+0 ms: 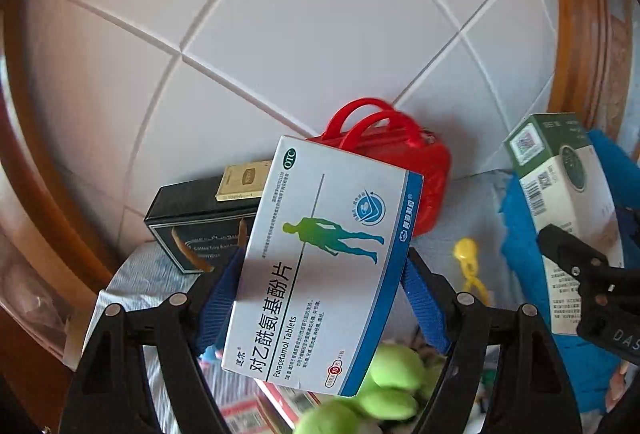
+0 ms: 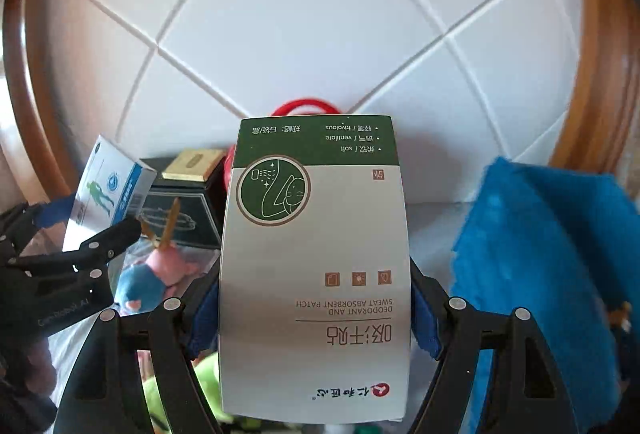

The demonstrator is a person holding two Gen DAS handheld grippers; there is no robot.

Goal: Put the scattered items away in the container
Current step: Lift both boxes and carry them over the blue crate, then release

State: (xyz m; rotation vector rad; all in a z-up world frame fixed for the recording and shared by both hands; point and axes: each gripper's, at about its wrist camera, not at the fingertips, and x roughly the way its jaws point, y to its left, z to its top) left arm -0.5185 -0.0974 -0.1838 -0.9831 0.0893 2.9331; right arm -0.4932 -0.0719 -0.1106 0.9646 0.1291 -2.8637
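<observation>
Left hand-held gripper (image 1: pixel 324 286) is clamped on the paracetamol box (image 1: pixel 320 266), blue pads on both long edges, box tilted and lifted clear of the clutter. Right hand-held gripper (image 2: pixel 316 310) is clamped on the green-and-white sweat patch box (image 2: pixel 316 266), held upright-ish with its print upside down to the camera. Each box also shows in the other wrist view: patch box at far right of the left view, paracetamol box at far left of the right view, so the two are side by side but apart.

Behind both, against the white tiled wall (image 1: pixel 320 14): red bag (image 1: pixel 424 170) with its two handles up, and a black box (image 1: pixel 196 230) with a small gold box (image 1: pixel 242 181) on top. Red bag looks like the container, but its opening isn't visible. Below on the bench: green plush lumps (image 1: pixel 394 382), yellow clip (image 1: pixel 468 258), blue fuzzy cloth (image 2: pixel 540 274), pink-and-blue plush toy (image 2: pixel 156 274).
</observation>
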